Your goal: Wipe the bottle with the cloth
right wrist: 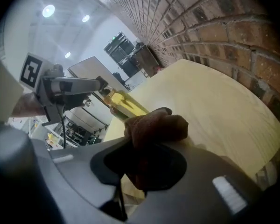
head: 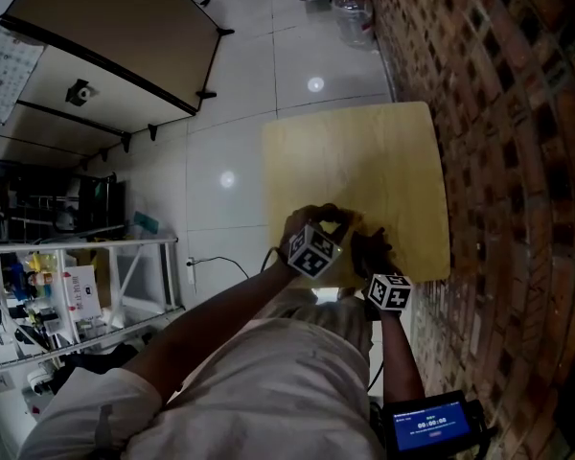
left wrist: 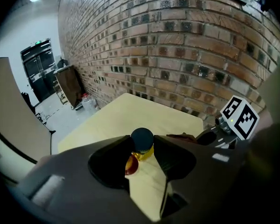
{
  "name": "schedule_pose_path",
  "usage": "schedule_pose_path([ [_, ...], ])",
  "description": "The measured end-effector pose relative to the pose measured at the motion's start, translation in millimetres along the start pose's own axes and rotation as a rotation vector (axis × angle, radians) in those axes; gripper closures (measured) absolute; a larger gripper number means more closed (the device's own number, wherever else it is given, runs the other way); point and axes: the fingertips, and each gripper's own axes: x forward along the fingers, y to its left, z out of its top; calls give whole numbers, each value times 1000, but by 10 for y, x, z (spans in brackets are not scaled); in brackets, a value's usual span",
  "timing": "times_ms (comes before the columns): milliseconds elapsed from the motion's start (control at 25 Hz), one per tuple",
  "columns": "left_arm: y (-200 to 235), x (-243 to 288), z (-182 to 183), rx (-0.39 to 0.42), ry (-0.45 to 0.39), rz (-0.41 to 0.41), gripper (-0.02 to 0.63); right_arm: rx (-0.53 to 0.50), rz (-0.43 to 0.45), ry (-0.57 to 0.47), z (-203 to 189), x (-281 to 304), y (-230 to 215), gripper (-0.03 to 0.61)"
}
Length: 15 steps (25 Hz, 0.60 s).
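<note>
Some of bottle (right wrist: 123, 104) hidden behind cloth (right wrist: 156, 125).

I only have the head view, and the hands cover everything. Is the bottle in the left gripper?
Observer: Yes. The left gripper view shows the left gripper closed on the bottle, just below its dark cap.
Operator: And the cloth?
Observer: A brown cloth is bunched in the right gripper.
Operator: Is it on the bottle yet?
Observer: In the right gripper view the bottle is held tilted over the table and the cloth overlaps its lower end. I cannot tell whether they touch.
</note>
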Motion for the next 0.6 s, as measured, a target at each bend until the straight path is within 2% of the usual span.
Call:
schedule_pose_path([
  [360,13,-57,24,207,29,-79,413,24,-5,-31,-2,-22,30,508],
  [480,-28,-45,9,296,60,-138,413,36,-6,-57,104,6,35,508],
  [600,-4,-4,-39,380,92,-150,442,51,2,-80,229,102,120,508],
])
